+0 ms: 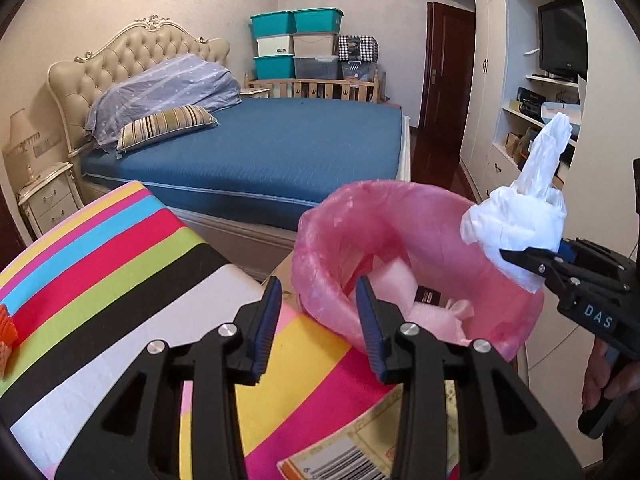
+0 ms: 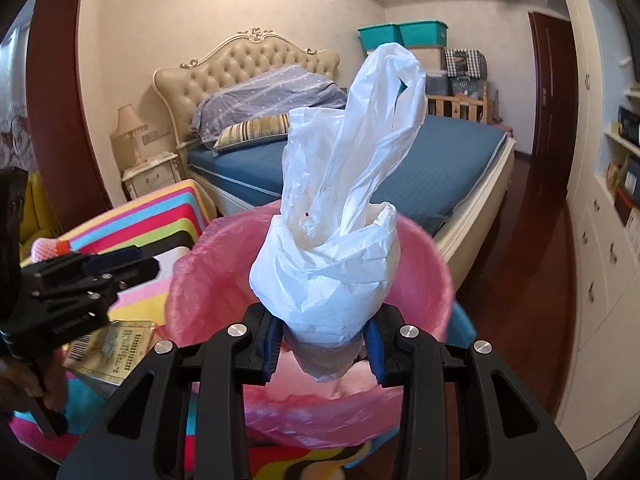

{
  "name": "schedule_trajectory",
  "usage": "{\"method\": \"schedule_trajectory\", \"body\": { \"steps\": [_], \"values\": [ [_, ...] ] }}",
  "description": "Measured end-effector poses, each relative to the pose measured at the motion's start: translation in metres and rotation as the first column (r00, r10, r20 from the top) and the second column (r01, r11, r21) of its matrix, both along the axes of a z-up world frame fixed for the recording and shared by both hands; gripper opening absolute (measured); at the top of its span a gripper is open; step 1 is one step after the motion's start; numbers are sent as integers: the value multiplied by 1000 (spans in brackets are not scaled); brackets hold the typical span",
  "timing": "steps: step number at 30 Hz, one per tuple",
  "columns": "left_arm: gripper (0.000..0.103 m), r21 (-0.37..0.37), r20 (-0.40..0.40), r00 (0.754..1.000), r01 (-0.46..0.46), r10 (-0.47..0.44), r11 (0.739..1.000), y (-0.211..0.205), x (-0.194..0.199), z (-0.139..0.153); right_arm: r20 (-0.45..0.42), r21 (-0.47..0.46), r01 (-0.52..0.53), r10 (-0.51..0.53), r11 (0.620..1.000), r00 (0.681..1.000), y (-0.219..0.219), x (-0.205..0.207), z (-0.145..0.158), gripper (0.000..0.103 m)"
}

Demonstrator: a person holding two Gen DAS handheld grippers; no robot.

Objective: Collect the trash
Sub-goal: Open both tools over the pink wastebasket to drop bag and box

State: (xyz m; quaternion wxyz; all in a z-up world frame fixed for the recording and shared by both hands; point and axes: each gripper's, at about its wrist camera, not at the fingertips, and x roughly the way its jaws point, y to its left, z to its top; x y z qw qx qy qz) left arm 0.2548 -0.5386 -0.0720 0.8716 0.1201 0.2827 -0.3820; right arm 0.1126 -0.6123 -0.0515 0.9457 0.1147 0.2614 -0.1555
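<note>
A bin lined with a pink bag [image 1: 404, 236] [image 2: 224, 268] stands beside a striped cloth-covered table. It holds pink foam scraps [image 1: 394, 280] and a small black item [image 1: 428, 295]. My right gripper [image 2: 323, 344] [image 1: 505, 255] is shut on a crumpled white plastic bag [image 2: 332, 240] [image 1: 520, 216] and holds it above the bin's near rim. My left gripper [image 1: 318, 320] [image 2: 132, 266] is open and empty, at the bin's left rim above the table edge.
The striped table [image 1: 120, 280] carries a labelled yellow package [image 1: 360, 452] [image 2: 108, 344] and an orange item [image 1: 6, 332]. A blue bed [image 1: 260, 152] lies behind. White cupboards and shelves [image 1: 532, 112] stand at the right, over dark wood floor [image 2: 520, 280].
</note>
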Motion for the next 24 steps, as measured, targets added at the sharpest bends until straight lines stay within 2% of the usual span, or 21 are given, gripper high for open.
{"method": "schedule_trajectory", "body": {
  "steps": [1, 3, 5, 7, 12, 15, 16, 17, 20, 22, 24],
  "values": [
    [38, 0, 2, 1000, -2, 2, 1000, 3, -1, 0, 2, 4, 1, -1, 1000, 1000, 0, -2, -1, 35],
    [50, -27, 8, 1000, 24, -24, 999, 14, -9, 4, 4, 10, -9, 9, 1000, 1000, 4, -4, -1, 35],
    [92, -58, 48, 997, 65, -63, 996, 24, -22, 11, 4, -3, -11, 11, 1000, 1000, 6, -6, 1, 35],
    [99, -73, 58, 986, 161, -157, 984, 31, -35, 18, 6, -10, -9, 9, 1000, 1000, 3, -9, 4, 35],
    [99, 9, -27, 948, 317, -317, 948, 31, -34, 4, 20, -2, -2, 2, 1000, 1000, 2, -14, 7, 35],
    [99, 44, -54, 940, 339, -336, 940, 26, -31, -9, 11, 0, -7, 7, 1000, 1000, 6, -11, 4, 35],
    [95, 56, -64, 936, 349, -346, 935, 24, -32, -12, 8, 3, -8, 8, 1000, 1000, 6, -12, 3, 35],
    [85, 60, -59, 931, 363, -359, 930, 23, -37, -13, 5, 5, -10, 10, 1000, 1000, 6, -12, 2, 35],
    [64, 89, -28, 915, 404, -404, 910, 21, -50, -15, -2, 4, -11, 11, 1000, 1000, 3, -14, 1, 35],
    [54, 95, -8, 907, 419, -420, 903, 23, -58, -13, -4, 7, -10, 10, 1000, 1000, 3, -14, 1, 35],
    [50, 98, 20, 908, 415, -419, 905, 26, -64, -12, -5, 7, -8, 8, 1000, 1000, 3, -16, 0, 35]
  ]
}}
